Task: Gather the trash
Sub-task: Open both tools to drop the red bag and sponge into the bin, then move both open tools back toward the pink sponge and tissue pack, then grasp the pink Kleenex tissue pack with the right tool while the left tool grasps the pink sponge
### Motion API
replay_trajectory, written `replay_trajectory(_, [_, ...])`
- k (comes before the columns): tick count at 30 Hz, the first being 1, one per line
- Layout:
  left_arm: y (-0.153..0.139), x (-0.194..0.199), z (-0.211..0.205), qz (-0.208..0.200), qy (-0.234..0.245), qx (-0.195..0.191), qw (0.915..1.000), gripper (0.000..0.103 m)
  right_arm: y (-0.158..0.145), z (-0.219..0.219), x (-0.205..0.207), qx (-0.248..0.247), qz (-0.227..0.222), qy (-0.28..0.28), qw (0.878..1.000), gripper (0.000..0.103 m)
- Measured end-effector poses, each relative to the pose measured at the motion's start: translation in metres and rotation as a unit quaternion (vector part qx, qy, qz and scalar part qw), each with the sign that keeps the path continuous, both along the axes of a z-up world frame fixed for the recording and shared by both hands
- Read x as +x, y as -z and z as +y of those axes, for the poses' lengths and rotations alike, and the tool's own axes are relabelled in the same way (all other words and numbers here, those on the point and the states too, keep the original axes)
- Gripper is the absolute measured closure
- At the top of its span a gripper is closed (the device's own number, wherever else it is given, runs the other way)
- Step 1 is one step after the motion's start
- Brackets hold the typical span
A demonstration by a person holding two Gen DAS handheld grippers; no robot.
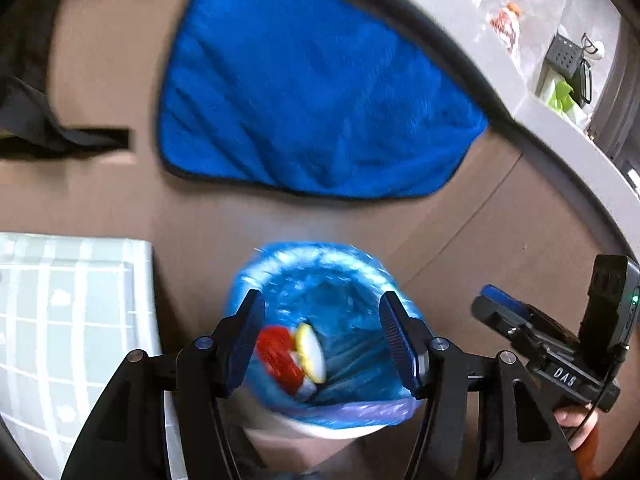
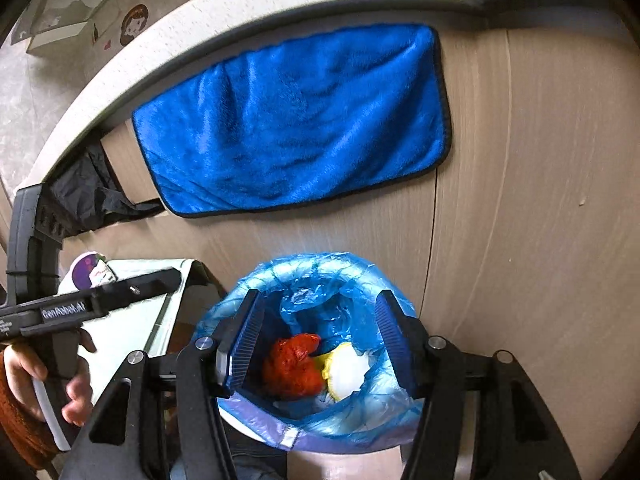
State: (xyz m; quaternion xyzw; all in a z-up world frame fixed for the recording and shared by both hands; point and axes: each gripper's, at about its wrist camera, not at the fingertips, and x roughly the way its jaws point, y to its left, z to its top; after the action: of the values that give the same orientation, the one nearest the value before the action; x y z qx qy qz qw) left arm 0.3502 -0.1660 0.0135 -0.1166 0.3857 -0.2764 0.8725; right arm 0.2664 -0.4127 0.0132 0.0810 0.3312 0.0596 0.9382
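While hovering above the bin, both tools gaping wide, gripping nothing.

Left wrist view, left to right: white slatted crate sitting at far left; left gripper hanging directly over the blue-lined trash bin, fingers spread to either side of the bin mouth; red crumpled wrapper and yellow-and-white scrap lying inside the liner, touching each other, blurred. Right gripper showing at far right, seen side-on, a hand wrapped on its handle low in frame.

Right wrist view, left to right: left gripper poking in over the white crate, held by a hand; right gripper spreading wide over the same bin; red wrapper resting left of the yellow-and-white scrap at the bottom.

Blue towel hanging on the brown cabinet front behind the bin, below the pale countertop edge.
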Motion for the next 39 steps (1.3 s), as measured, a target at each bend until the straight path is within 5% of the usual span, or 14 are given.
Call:
replay_trajectory(7, [-0.003,-0.038,0.095,-0.037,-0.084,0.068,0.9934,0.043,-0.015,0.036,-0.006,-0.001,-0.008,-0.024,1.000,0.047])
replay_trajectory(14, [0.015,-0.077,0.214,-0.028,-0.185,0.108,0.9764,0.043,-0.020,0.144,0.012,-0.016,-0.004,-0.129,0.991,0.047])
replay_trajectory(18, [0.020,-0.096,0.279,-0.022,-0.226,0.096,0.9692,0.043,-0.012,0.227,0.023,-0.037,0.011,-0.212,0.977,0.044])
replay_trajectory(24, [0.025,-0.124,0.352,-0.022,-0.272,0.090,0.9580,0.043,0.016,0.356,0.038,-0.098,0.048,-0.346,0.932,0.043])
replay_trajectory(31, [0.036,-0.140,0.403,-0.007,-0.308,0.065,0.9491,0.043,0.034,0.443,0.080,-0.151,0.020,-0.374,0.915,0.043])
replay_trajectory(36, [0.048,-0.139,0.422,0.012,-0.315,0.057,0.9474,0.043,0.059,0.486,0.118,-0.194,0.047,-0.398,0.896,0.047])
replay_trajectory(39, [0.052,-0.136,0.426,0.015,-0.313,0.062,0.9477,0.043,0.073,0.497,0.140,-0.219,0.054,-0.379,0.898,0.047])
